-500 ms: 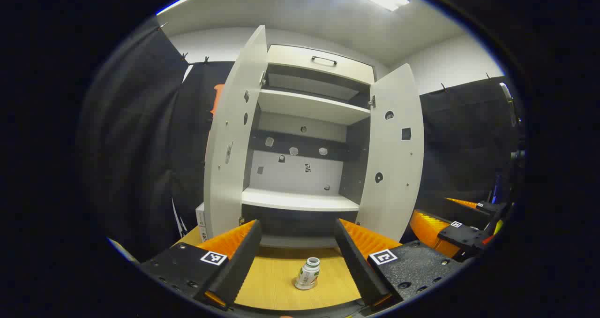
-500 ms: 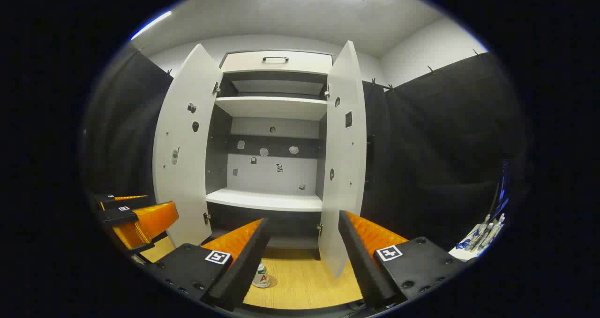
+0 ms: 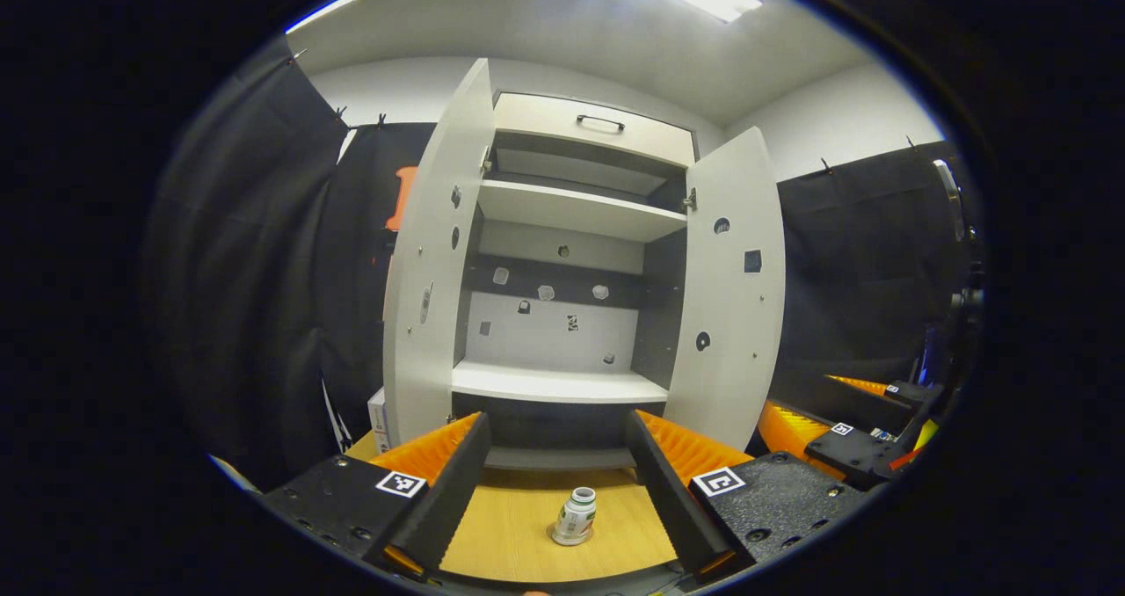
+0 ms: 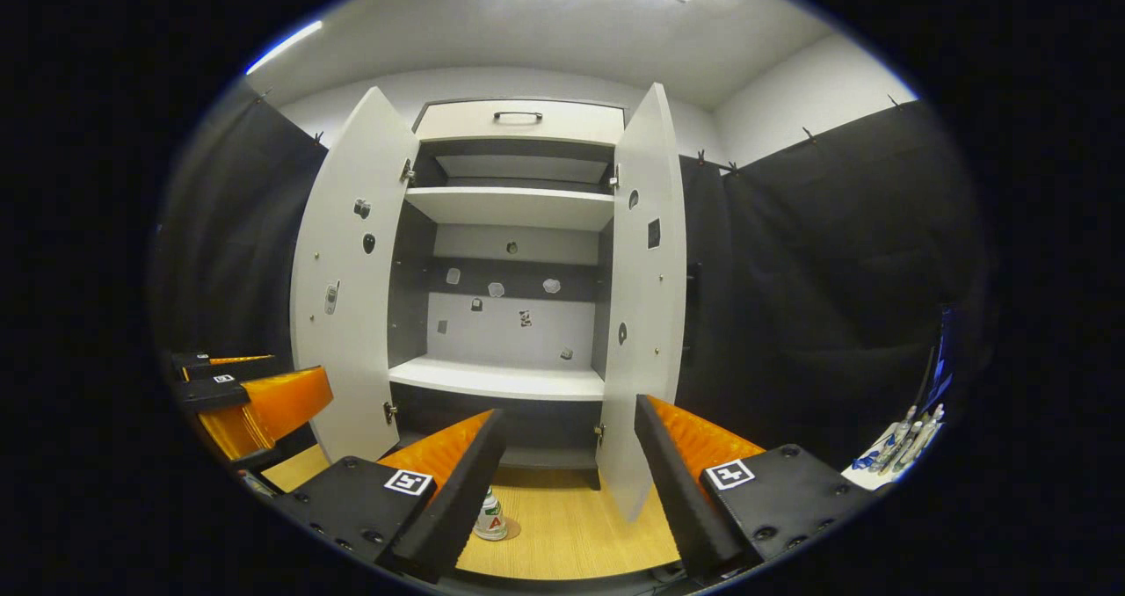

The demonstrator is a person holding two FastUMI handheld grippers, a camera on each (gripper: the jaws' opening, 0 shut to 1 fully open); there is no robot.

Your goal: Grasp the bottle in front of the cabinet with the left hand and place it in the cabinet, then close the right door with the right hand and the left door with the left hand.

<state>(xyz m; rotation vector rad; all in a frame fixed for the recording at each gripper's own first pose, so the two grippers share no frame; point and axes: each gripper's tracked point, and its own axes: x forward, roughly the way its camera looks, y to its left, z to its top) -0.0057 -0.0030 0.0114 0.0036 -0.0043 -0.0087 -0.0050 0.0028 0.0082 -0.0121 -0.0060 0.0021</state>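
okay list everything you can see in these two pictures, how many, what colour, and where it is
Bottle: one, white with a white cap, upright on the wooden table before the cabinet.
Cabinet: one, white with dark inner panels, behind the table; shelves bare.
Cabinet doors: two, white, both open, left door, right door.
Drawer: one, white with a dark handle, top of the cabinet, shut.
Left tool: one, open, the bottle between its fingers but untouched.
Right tool: one, open, right of the bottle.
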